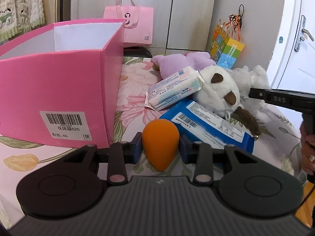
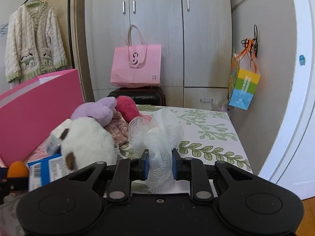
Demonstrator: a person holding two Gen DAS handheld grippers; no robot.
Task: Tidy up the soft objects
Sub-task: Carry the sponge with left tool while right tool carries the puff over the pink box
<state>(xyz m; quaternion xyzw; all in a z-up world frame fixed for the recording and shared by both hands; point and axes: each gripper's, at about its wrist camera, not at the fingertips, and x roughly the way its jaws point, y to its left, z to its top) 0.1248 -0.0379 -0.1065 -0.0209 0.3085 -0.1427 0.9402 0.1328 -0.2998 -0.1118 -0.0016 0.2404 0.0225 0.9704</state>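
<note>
Presently: left gripper (image 1: pixel 160 149) clamped on orange sponge (image 1: pixel 160 143), smooth teardrop foam, low centre of its view; pink box (image 1: pixel 59 86), rigid card, open top, at ten o'clock. Right gripper (image 2: pixel 159 166) pinching white mesh pouf (image 2: pixel 159 135), airy netting, white plush (image 2: pixel 88 143) at nine o'clock. Risks: sponge squirting from pads; netting snagging, dragging the plush pile

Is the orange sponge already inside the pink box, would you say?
No, the orange sponge sits clamped in the left gripper, outside the pink box.
</note>
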